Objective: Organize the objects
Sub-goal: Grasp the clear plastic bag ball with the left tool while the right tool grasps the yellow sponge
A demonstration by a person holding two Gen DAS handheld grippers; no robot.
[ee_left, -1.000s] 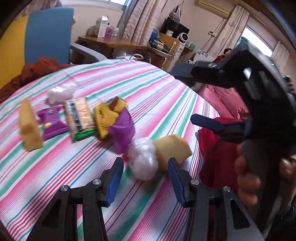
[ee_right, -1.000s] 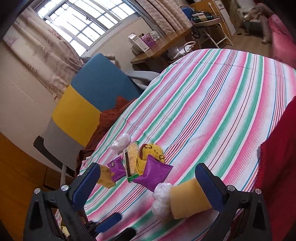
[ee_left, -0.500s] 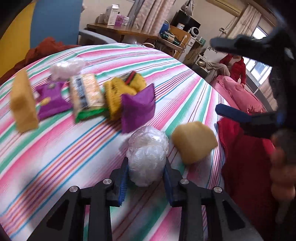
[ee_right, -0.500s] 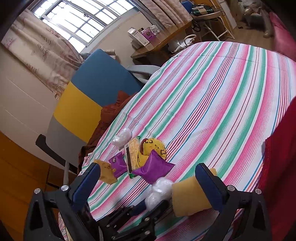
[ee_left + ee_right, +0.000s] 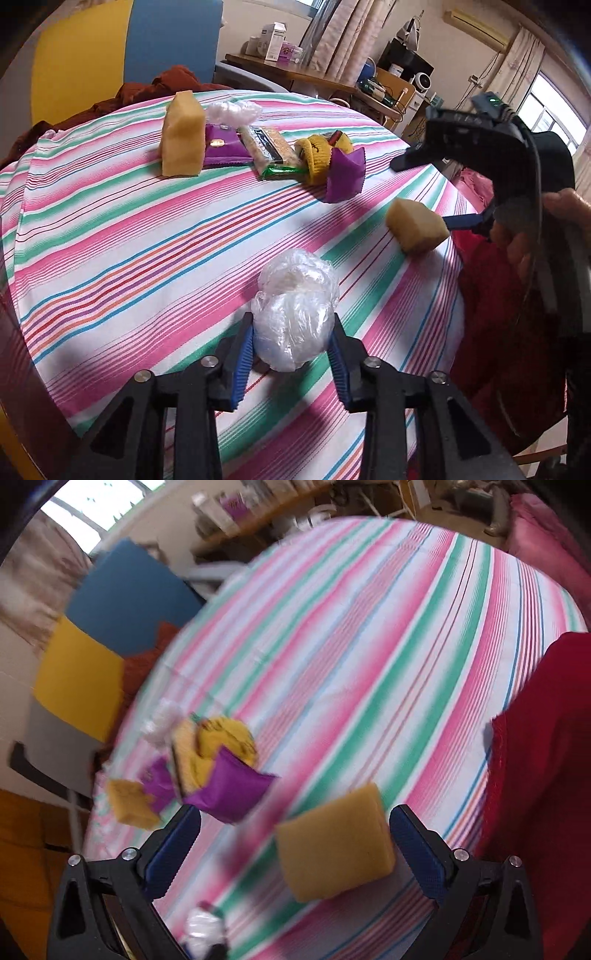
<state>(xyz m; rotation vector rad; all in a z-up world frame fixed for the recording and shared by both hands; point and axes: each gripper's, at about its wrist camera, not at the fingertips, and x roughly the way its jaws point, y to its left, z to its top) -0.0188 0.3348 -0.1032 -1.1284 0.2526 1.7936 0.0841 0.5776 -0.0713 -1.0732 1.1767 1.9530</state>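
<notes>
The left gripper [image 5: 293, 349] is clenched on a crumpled ball of clear plastic wrap [image 5: 295, 314], its blue ribbed fingers [image 5: 243, 365] pressing both sides of the ball above the round desk with the pink, green and white striped cloth [image 5: 147, 236]. In the left wrist view a yellow sponge block [image 5: 417, 230] lies near the desk's right edge, and the right gripper's blue fingertip [image 5: 461, 221] is just beside it.

The right wrist view is blurred. There the right gripper [image 5: 295, 843] is spread wide and grasps nothing; the yellow sponge block [image 5: 336, 845] sits between its fingers, closer to the right one, and I cannot tell whether it touches it.

Across the desk a row of things lies close together: a second yellow sponge standing on end [image 5: 183, 134], a bunch of clear plastic wrap [image 5: 232, 110] behind it, a flat purple snack packet [image 5: 223, 146], a clear-wrapped cracker pack with a green end [image 5: 271, 151], a yellow knitted item [image 5: 321, 155], and a purple foil pouch standing upright [image 5: 345, 173] at the near end. A red cloth [image 5: 535, 775] hangs beside the desk on the right
</notes>
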